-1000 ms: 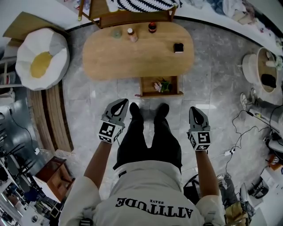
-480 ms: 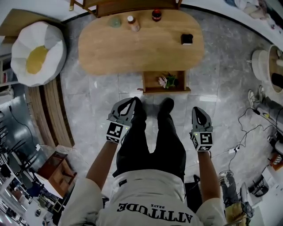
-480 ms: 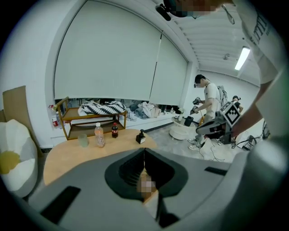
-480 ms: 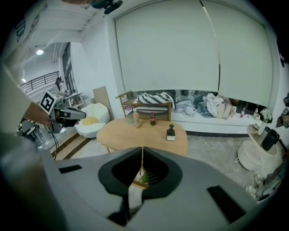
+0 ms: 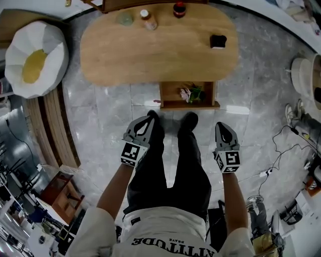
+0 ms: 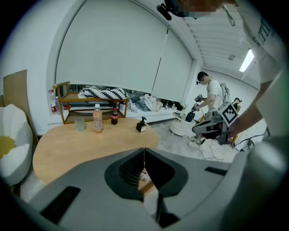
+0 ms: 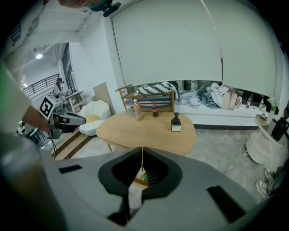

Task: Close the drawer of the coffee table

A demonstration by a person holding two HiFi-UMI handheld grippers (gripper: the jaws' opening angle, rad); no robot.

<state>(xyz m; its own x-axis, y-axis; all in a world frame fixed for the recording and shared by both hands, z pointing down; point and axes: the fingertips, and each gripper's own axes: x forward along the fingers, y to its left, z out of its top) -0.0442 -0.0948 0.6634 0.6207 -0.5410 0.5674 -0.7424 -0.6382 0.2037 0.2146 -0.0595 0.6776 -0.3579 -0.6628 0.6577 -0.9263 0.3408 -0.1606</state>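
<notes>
The oval wooden table (image 5: 155, 50) stands on a grey tiled floor (image 5: 100, 115). At its far edge stand a cup (image 5: 125, 18), a pale bottle (image 5: 147, 19) and a dark bottle (image 5: 179, 9); a black pump bottle (image 5: 218, 40) sits near its right end. Its drawer (image 5: 190, 105) juts open on the near side. A beanbag (image 5: 32, 55) rests on the floor at the left.
</notes>
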